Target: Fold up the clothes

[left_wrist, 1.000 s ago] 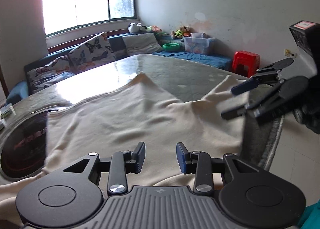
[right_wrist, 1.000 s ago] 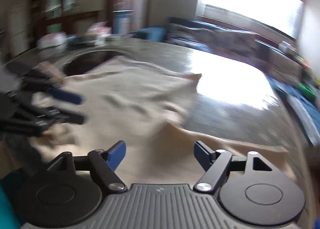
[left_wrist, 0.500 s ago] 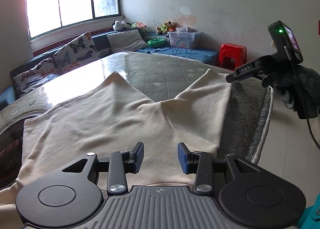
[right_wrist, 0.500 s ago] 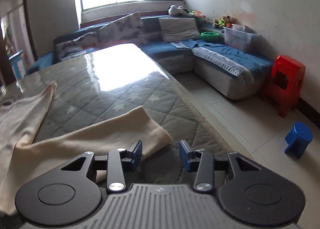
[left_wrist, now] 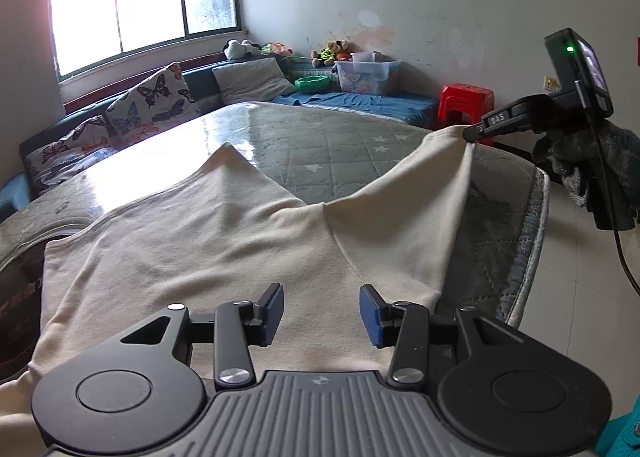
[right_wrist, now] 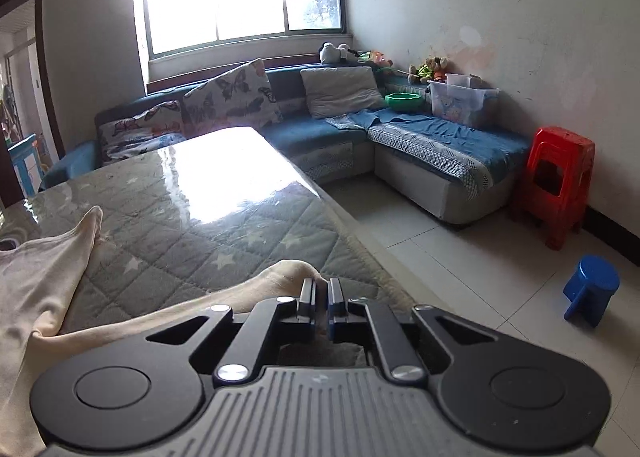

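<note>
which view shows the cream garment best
The left wrist view: the cream garment spreads across the quilted table, and the right hand-held gripper pinches its raised far corner. The right wrist view shows only that pinched corner, a strip along the near edge and a peak at left.

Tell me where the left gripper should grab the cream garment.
The near hem of the cream garment, just ahead of the left gripper, whose fingers are opening over it. Come in low from the near table edge: it lies flat there, while the right gripper pinches the far sleeve.
</note>
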`<state>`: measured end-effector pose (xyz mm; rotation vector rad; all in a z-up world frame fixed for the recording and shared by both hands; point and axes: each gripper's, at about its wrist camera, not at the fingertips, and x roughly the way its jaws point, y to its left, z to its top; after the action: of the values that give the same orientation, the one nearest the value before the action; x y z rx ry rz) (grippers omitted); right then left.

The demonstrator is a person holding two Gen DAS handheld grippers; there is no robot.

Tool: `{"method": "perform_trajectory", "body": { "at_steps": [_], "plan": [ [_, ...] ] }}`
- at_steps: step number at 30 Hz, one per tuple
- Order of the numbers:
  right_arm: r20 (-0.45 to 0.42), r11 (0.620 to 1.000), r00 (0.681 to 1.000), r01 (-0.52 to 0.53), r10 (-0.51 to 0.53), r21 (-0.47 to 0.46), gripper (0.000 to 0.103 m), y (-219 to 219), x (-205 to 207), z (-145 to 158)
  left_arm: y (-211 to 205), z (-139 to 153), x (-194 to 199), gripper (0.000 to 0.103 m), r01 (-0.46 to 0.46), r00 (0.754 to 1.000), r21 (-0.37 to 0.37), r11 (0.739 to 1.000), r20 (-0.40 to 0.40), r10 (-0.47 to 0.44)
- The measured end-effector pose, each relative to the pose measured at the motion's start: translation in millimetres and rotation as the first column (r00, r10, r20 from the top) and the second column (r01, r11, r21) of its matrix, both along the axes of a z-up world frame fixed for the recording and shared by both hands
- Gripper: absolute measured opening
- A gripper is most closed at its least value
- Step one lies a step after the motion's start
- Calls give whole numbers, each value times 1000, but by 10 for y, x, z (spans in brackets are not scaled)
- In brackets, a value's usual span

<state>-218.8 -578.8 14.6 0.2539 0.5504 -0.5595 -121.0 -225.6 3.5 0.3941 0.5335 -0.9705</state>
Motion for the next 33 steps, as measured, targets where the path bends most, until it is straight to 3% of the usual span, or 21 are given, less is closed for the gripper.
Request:
{"method": "perform_trajectory", "body": {
  "at_steps": [7,12,18,24,33],
  "plan": [
    [6,1000,1000,-9,9,25,5,-14,28,-39,-26,-24,-22,46,10,1000,11,1000,18,-11],
    [61,998,996,-65,65,-5,5,90,-11,330,11,25,60,47,-25,1000,-12,1000,2,25],
    [126,976,968,-209,215,-63,4,476,-19,871,123,72,117,47,-63,998,-30,998,4,63],
    [161,907,894,-402,418,-124,4,1071,108,1308,368,131,218,47,-138,990,-58,989,-5,138],
    [135,729,717,-670,684,-140,4,1981,572,1543,775,132,275,49,-221,975,-78,972,-7,221]
  ]
}}
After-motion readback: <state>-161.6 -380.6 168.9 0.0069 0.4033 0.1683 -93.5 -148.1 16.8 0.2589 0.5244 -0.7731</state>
